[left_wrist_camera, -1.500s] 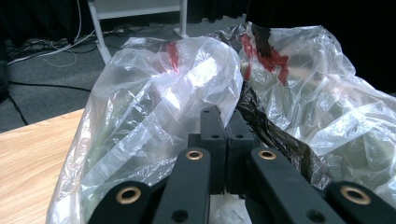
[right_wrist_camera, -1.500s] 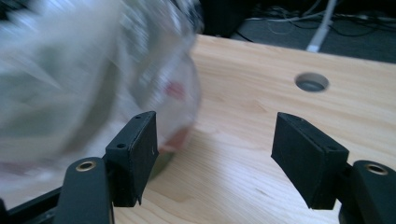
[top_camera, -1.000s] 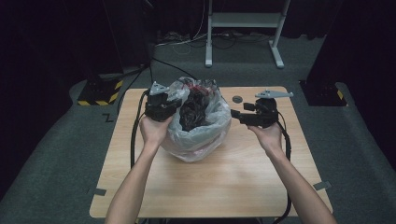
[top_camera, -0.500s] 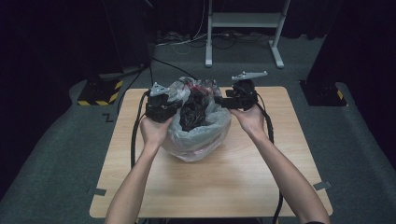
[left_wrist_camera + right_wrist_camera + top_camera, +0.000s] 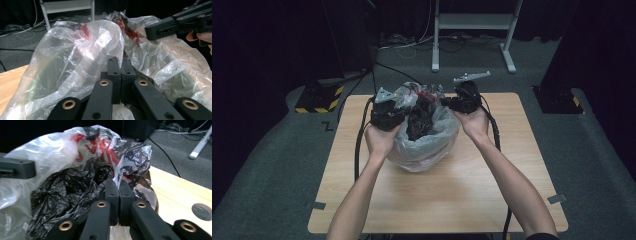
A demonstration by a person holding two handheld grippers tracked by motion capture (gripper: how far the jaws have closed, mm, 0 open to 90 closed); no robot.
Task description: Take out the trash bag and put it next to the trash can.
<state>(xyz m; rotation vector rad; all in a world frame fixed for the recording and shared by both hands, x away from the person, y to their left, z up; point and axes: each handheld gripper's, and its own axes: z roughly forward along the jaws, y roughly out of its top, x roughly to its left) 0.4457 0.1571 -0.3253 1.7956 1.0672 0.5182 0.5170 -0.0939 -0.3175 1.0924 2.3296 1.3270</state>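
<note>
- The clear bag (image 5: 427, 145) sits on the far middle of the surface (image 5: 452, 200), between the two hands.
- Its mouth faces up; red print shows on the plastic near the top.
- Black plastic (image 5: 419, 120) is bunched inside it, showing through the clear film.
- The left tool (image 5: 399, 112) is at the left side of the bag's mouth. In the left gripper view its jaws are pressed together, with clear film bunched right against and around them; it is clenched on the bag's rim.
- The right tool (image 5: 447, 103) is at the right side of the mouth. In the right gripper view its jaws are likewise pressed together on a crinkled fold of the bag, with the black plastic just left of them.
- The two tools face each other across the bag's mouth, near but apart.
- A dark round disc (image 5: 202, 211) lies on the surface, off to the right of the bag in the right gripper view.
- Cables trail from both tools back toward the near edge.
</note>
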